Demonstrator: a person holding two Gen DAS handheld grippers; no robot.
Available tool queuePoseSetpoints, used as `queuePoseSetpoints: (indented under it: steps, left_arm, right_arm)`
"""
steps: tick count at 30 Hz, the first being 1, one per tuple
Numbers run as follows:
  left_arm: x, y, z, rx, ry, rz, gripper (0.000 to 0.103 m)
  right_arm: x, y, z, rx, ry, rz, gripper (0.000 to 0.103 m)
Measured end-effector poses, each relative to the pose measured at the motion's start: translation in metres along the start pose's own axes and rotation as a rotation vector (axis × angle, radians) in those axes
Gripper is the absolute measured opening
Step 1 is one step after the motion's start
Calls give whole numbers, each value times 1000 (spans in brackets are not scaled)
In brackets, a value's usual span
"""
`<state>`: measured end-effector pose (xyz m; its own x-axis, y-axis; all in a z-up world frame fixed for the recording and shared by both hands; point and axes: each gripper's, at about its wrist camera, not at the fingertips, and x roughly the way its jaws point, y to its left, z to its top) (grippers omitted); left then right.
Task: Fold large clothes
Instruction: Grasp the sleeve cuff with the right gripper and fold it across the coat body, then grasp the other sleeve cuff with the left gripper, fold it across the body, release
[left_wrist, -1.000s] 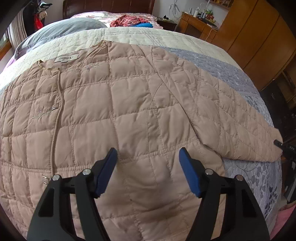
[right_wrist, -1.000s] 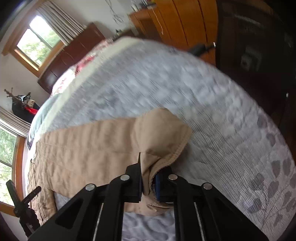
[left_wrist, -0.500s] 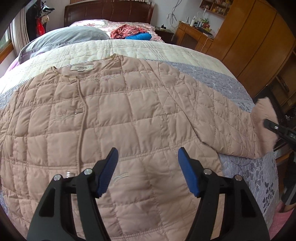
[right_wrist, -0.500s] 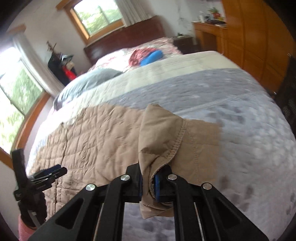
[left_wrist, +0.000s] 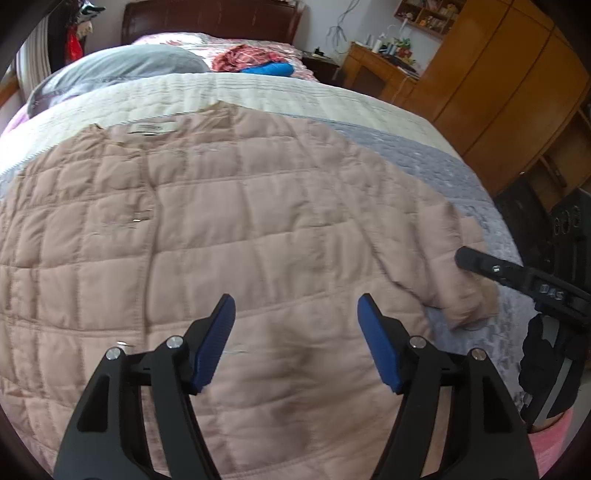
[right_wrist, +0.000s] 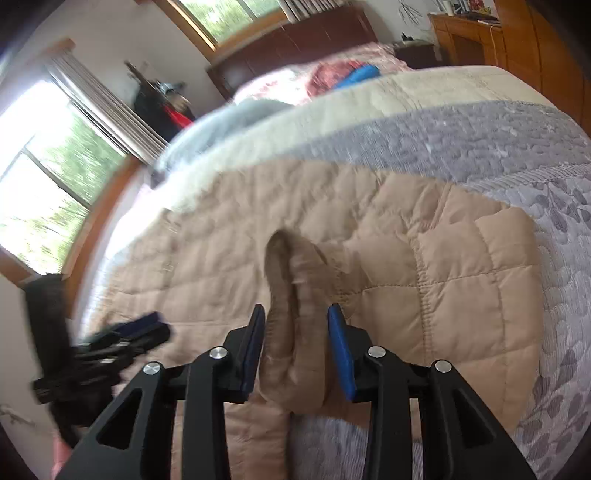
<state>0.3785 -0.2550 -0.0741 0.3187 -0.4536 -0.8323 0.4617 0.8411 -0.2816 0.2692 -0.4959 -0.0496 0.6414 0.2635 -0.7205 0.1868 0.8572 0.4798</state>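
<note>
R gripper (right_wrist: 295, 354) has swung the sleeve cuff (right_wrist: 295, 332) in from the far-right bed edge onto the jacket (left_wrist: 229, 229) body; fingers now opening, cuff between them but slack, so sleeve fold is basically placed. L gripper (left_wrist: 295, 343) fingers apart, empty, hovering over the near hem. Jacket lies flat on bed (left_wrist: 369, 110). No containers in view.
</note>
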Motion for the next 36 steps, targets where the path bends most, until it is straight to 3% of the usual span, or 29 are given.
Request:
queuePoseSetpoints:
  steps: [1,5,11,13,15,17,18,24,29,36]
  left_arm:
    - [1,-6,0,3,4,-21,70]
    - [10,-42,-1,25,30,-111,74]
    - [43,-89,2,51,88,-146,72]
    - [55,-102,1,67,107,-118,52]
    - [65,-108,-1,78,129,-104,25]
    - [68,-110,-1,75,136,-120,10]
    - [66,-110,-2,71,121,-126,5]
    - [15,-91,-1,55,-19,-154,3]
    - [-35,-58,0,42,-143,-103,3]
    - [-80,7,3,-24,-231,-20,3]
  right_arm:
    - [-12,-3,-1,-1,-24,-14,36]
    - [-49,-29,-5,34,-82,-229,36]
    - [-83,-82,-28,134,-83,-289,36]
    - [-88,-94,-33,152,-81,-293,36]
    - [-88,-102,-36,160,-78,-299,36]
    - [-89,-109,-39,166,-73,-299,36]
    - [-89,-111,-40,171,-71,-297,36]
    - [-75,-109,-40,188,-66,-239,36]
    - [-66,-96,-35,183,-61,-177,36]
    - [-30,-65,-25,152,-12,-80,36]
